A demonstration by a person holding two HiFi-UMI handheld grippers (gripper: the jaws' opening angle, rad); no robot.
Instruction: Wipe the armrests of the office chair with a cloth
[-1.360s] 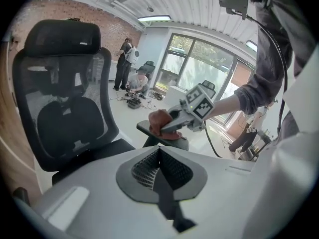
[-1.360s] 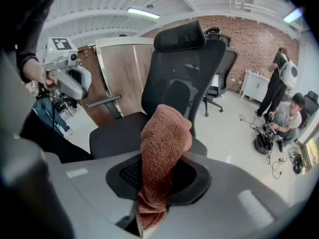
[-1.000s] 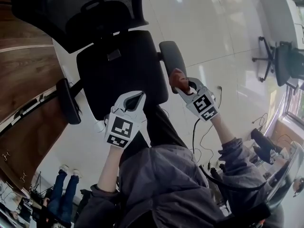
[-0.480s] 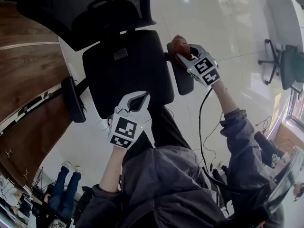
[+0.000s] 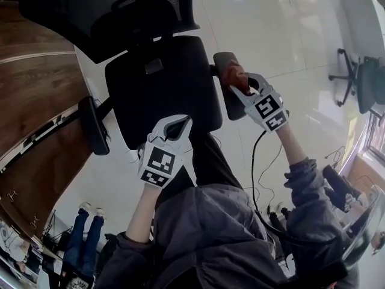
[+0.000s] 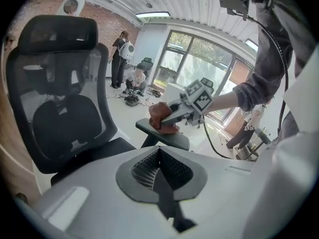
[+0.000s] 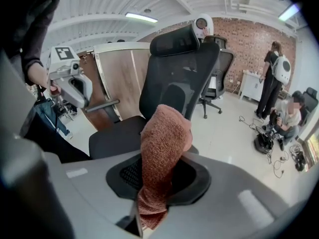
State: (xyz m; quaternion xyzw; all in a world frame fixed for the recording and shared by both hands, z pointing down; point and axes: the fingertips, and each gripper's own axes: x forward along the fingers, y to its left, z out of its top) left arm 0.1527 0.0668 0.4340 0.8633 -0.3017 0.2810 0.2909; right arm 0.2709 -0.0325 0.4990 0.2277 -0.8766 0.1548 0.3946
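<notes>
White tile floor [image 5: 283,35], glossy. Wood panelling [image 5: 30,101] on one side, brick wall [image 7: 249,44] at far end. Spare black chair [image 5: 366,83] beside white desk [image 5: 355,23]. Standing person with backpack [image 7: 273,73], crouched person [image 7: 288,114] just beside, cables [image 7: 284,158] near them.

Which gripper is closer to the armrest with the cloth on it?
Right. The right gripper holds the cloth on that armrest; the left gripper, shut and empty, hovers by the front edge of the seat.
</notes>
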